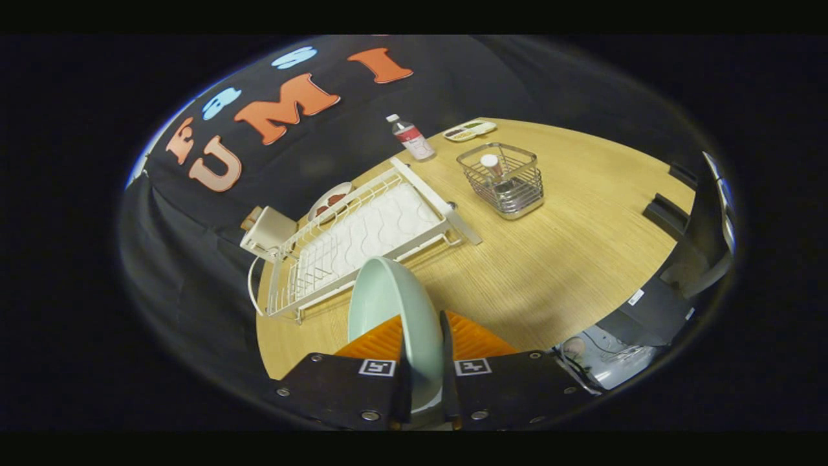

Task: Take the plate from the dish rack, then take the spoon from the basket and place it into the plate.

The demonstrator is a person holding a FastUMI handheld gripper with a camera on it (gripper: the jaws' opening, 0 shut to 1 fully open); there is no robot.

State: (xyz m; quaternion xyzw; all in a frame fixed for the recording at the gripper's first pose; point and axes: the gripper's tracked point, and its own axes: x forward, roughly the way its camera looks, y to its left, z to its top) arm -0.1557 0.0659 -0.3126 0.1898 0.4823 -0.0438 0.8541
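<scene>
Pale green plate (pixel 394 310) stands on edge between the gripper (pixel 424 362) fingers, its rim pinched from both sides — held clear of the wooden table (pixel 569 259), hollow face turned left. Just beyond the plate, ahead and left of the fingers: white wire dish rack (pixel 362 239) with a white wavy drain mat in its bottom. At the rack's far left end, a small cream box-shaped holder (pixel 268 232); behind the rack, a small plate with something reddish on it (pixel 331 199), partly hidden. Ahead and right of the fingers, well apart from the rack — metal wire basket (pixel 501 180); a white-tipped handle stands up inside, too small to tell whether it is the spoon. Further beyond: clear bottle (pixel 411 137) with white cap, and a flat white tray (pixel 470 131) near the table's far edge.
</scene>
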